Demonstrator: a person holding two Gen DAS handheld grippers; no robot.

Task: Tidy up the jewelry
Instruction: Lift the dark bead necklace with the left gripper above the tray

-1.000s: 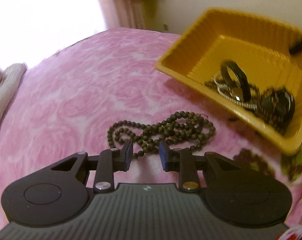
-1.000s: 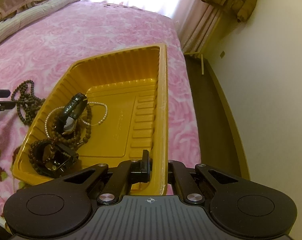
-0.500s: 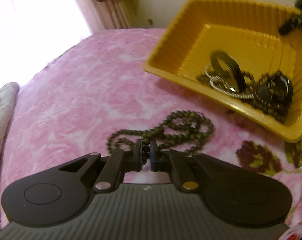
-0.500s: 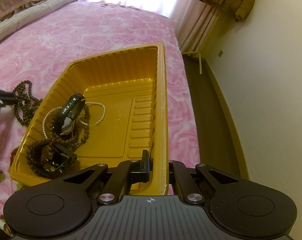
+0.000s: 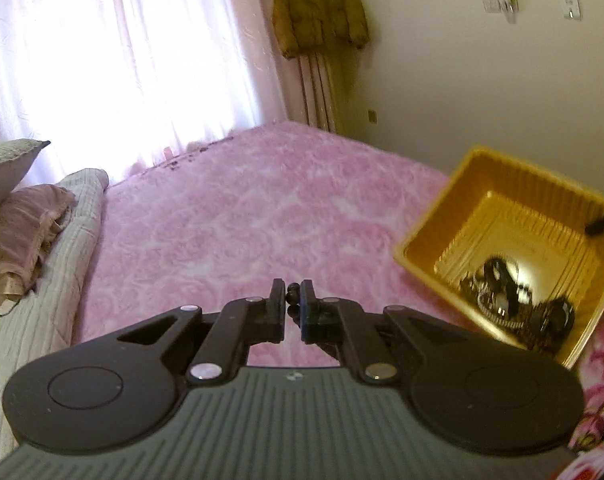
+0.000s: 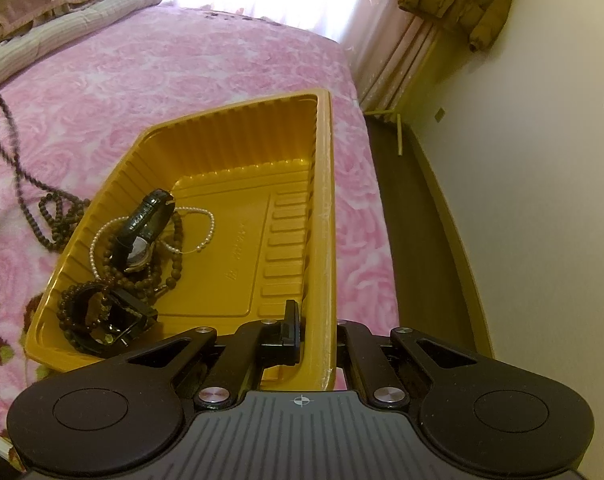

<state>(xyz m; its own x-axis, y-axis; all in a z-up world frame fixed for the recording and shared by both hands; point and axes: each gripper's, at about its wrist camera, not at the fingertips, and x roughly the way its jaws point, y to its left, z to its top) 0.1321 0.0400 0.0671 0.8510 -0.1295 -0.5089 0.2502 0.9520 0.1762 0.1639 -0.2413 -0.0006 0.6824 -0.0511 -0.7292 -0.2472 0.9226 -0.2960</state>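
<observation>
My left gripper [image 5: 293, 298] is shut on a dark wooden bead necklace [image 5: 292, 290], with two beads showing between its pads high above the pink bedspread. In the right wrist view the necklace [image 6: 18, 168] hangs taut from the upper left, and its lower loops [image 6: 58, 216] still rest on the bedspread beside the tray. My right gripper [image 6: 315, 336] is shut on the near right wall of the yellow tray [image 6: 325, 200]. Inside the tray lie a black watch [image 6: 144, 216], a pearl strand [image 6: 206, 236], brown bead bracelets [image 6: 174, 264] and a dark bracelet bundle [image 6: 98, 312].
The pink rose-patterned bedspread [image 5: 242, 220] covers the bed, with pillows [image 5: 18, 224] and a striped quilt [image 5: 62, 280] at the left. A bright curtained window [image 5: 122, 60] and a brown jacket [image 5: 317, 8] stand beyond. To the tray's right the bed edge drops to a dark floor [image 6: 417, 220].
The left gripper closed on the bead necklace on the bedspread, then rose steeply with it, so the strand now hangs stretched. The right gripper kept its hold on the tray wall.
</observation>
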